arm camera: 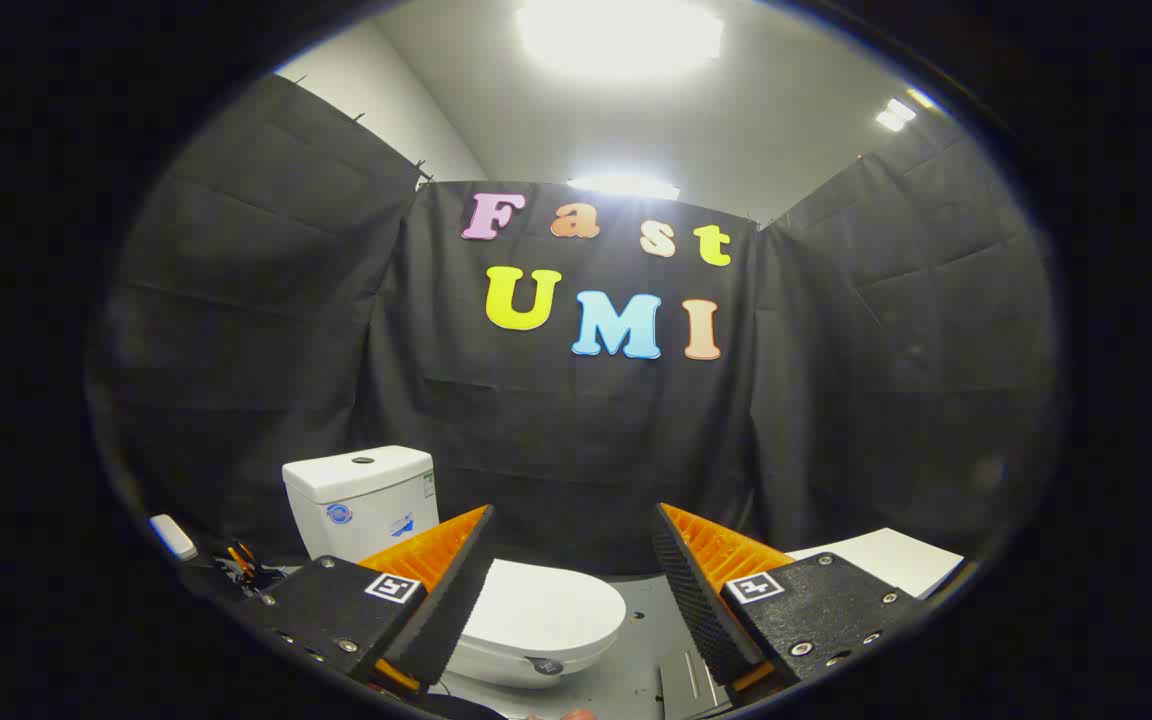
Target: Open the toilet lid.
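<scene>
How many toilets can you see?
1. The toilet sits just beyond the open tool, lid down, with its tank behind against the wall. Others may be hidden.

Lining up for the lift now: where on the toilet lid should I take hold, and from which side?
Likely the lid's rounded front edge, the end away from the tank. The lid lies shut and flat on the bowl, presumably hinged at the tank end, so the front rim should swing up most easily. Come from the front and low, getting a finger under the lip. The gripper is open, holding nothing, above the lid.
</scene>
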Demonstrator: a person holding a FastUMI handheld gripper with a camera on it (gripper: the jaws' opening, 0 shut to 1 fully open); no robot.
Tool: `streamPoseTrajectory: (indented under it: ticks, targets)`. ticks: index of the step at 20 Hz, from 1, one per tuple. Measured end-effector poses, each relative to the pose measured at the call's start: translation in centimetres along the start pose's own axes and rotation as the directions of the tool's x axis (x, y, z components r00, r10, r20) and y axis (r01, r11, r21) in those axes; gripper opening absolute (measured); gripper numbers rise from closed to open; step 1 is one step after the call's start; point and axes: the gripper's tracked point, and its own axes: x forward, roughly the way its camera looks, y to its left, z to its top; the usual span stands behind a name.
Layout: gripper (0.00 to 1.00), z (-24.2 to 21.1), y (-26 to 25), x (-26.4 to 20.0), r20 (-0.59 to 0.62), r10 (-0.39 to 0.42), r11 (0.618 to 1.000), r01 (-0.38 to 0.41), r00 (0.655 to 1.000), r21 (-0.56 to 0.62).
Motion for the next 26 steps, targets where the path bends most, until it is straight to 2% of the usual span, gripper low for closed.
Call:
streamPoseTrajectory:
  ticks: [4, 7, 10, 14, 20, 26]
  targets:
    - [0.95, 0.1, -0.8, -0.3, 0.021, -0.013, 1.000, 0.013, 1.000, -0.012]
    - [0.95, -1.6, -1.8, 0.2, -0.017, -0.034, 0.999, 0.034, 0.999, -0.031]
    - [0.95, -2.6, -1.5, 0.9, -0.035, -0.011, 1.000, 0.011, 0.999, -0.016]
    - [0.95, -4.4, -2.2, 1.2, -0.076, -0.022, 1.000, 0.020, 0.997, -0.024]
    - [0.95, -3.6, -1.6, 1.0, -0.053, -0.003, 1.000, 0.004, 0.999, 0.015]
    - [0.95, -4.7, -1.1, 1.6, -0.066, 0.000, 1.000, 0.001, 0.998, 0.019]
